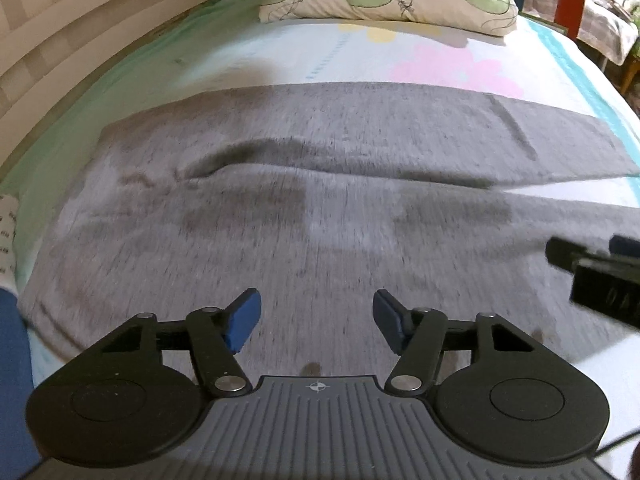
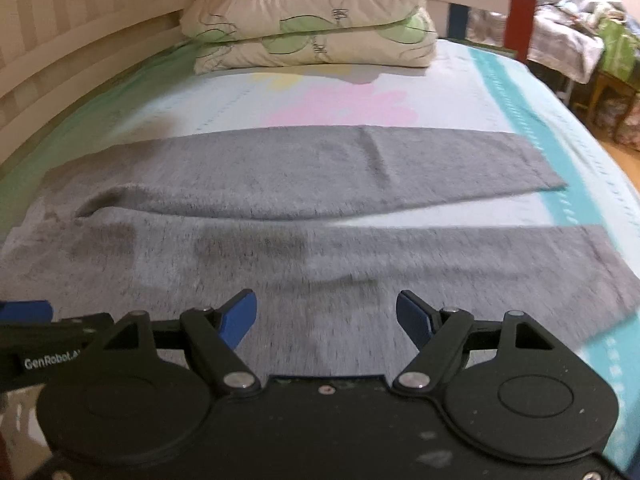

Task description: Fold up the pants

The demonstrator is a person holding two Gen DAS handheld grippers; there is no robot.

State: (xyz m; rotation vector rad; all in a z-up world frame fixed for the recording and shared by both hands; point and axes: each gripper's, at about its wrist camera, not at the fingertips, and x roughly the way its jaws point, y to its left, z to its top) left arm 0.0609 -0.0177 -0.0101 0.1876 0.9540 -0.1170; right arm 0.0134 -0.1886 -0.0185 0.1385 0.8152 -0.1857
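- Pants [image 1: 320, 200] of grey heathered knit lay spread flat across the bed [image 1: 248, 60], the waist end toward the bed's left edge by the slatted wooden rail [image 1: 60, 52] and the two legs running toward the right edge.
- The legs parted in a narrow wedge near the right edge, where the sheet showed between them; the far leg [image 2: 340, 168] ended in a straight hem close to the teal border of the sheet.
- A soft ridge of cloth rose where the legs met, and darker blotches marked the near leg [image 2: 280, 264].
- The left hand-held gripper [image 1: 316, 326] hovered over the near leg, its blue fingertips [image 1: 242, 326] spread apart with nothing between them; whether they touched the cloth could not be told.
- The right hand-held gripper [image 2: 326, 322] hung over the same leg, farther toward the hem, its jaws wide apart and empty.
- The two grippers stood side by side, each showing at the edge of the other's view.
- The sheet was pale, printed with pink and yellow flower shapes.
- A folded quilt [image 2: 312, 28], cream with green leaf outlines, sat puffy at the far end of the bed, well apart from the pants.
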